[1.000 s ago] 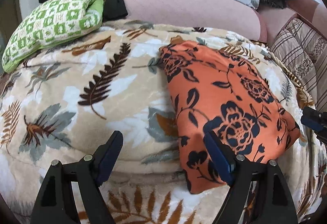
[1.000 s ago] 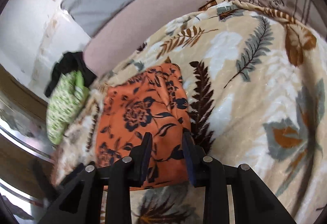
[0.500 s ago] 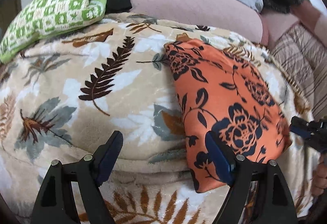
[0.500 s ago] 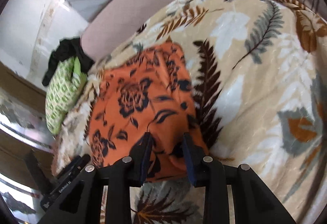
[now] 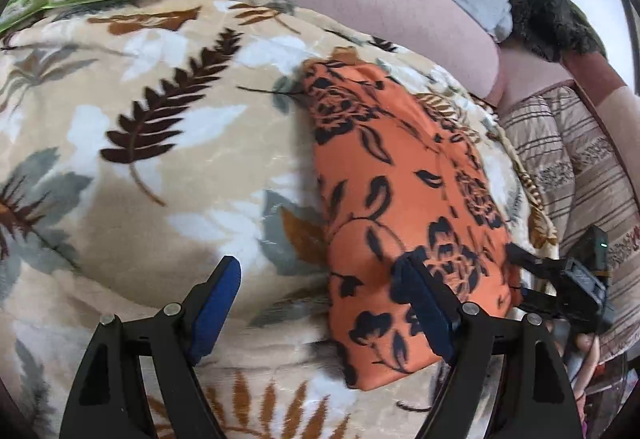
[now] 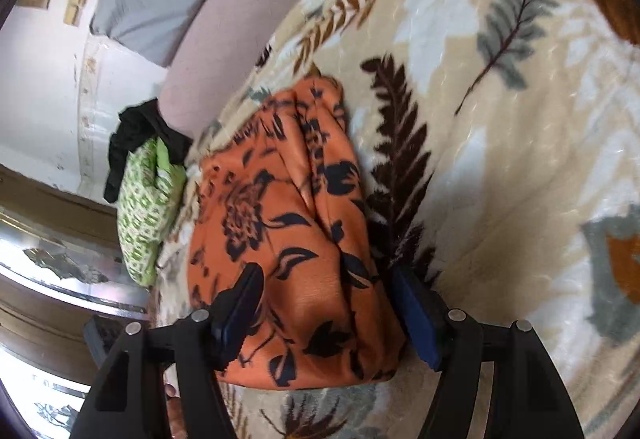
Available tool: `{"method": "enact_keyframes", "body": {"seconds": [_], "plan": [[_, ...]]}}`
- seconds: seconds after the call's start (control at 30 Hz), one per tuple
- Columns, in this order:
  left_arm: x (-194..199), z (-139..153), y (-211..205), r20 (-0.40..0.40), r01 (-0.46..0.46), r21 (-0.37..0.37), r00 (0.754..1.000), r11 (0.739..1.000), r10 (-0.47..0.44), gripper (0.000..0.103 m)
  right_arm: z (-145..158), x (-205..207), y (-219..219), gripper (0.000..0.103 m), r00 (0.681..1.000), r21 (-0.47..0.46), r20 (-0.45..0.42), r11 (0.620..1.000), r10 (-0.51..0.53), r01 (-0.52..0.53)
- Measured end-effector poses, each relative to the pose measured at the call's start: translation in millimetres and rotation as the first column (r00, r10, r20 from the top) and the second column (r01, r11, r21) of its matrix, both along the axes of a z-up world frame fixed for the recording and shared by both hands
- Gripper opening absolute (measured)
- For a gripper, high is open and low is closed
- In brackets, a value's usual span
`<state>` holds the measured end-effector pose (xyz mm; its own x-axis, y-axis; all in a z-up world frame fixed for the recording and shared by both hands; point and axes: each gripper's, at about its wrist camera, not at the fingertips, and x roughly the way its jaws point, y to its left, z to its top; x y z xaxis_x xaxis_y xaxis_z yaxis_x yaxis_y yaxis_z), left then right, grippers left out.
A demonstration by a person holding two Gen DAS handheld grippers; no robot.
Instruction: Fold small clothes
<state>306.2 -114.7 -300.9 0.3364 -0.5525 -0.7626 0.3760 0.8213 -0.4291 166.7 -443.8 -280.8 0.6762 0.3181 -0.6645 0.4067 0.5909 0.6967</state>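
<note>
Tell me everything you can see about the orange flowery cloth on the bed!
The orange cloth has black roses and leaves printed on it and looks smooth and thin. It is folded into a long bundle, creased along one side, lying flat on the fuzzy leaf-print blanket. The right tool, its jaws opening, straddles the near end. The left tool is open, one finger over the cloth's near corner.

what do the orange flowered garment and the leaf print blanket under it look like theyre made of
Orange flowered garment: looks like a thin, smooth woven fabric, perhaps satin or polyester; it has a slight sheen and soft, fine folds near its far end.
Leaf print blanket: looks like thick plush fleece; the surface is fuzzy and matte, with faint pile lines and puffy, rounded swells. Fibre cannot be told.
</note>
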Motion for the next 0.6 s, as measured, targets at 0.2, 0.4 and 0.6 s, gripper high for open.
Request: {"method": "enact_keyframes", "body": {"seconds": [0.2,0.4,0.6], "plan": [[-9,-3,-25,0.014,0.087,-0.004,0.996,0.996,-0.087,0.083,-11,8,5,0.070,1.000,0.017,0.024,1.000,0.018,-0.019],[-19,-1,-35,0.038,0.147,-0.050,0.989,0.988,-0.145,0.083,-12,13,19,0.070,0.997,0.005,0.052,0.998,0.062,-0.062],[-27,7,-38,0.123,0.140,0.001,0.983,0.990,-0.140,0.053,-1,11,33,0.051,0.997,-0.102,0.051,0.993,0.066,-0.061]]}}
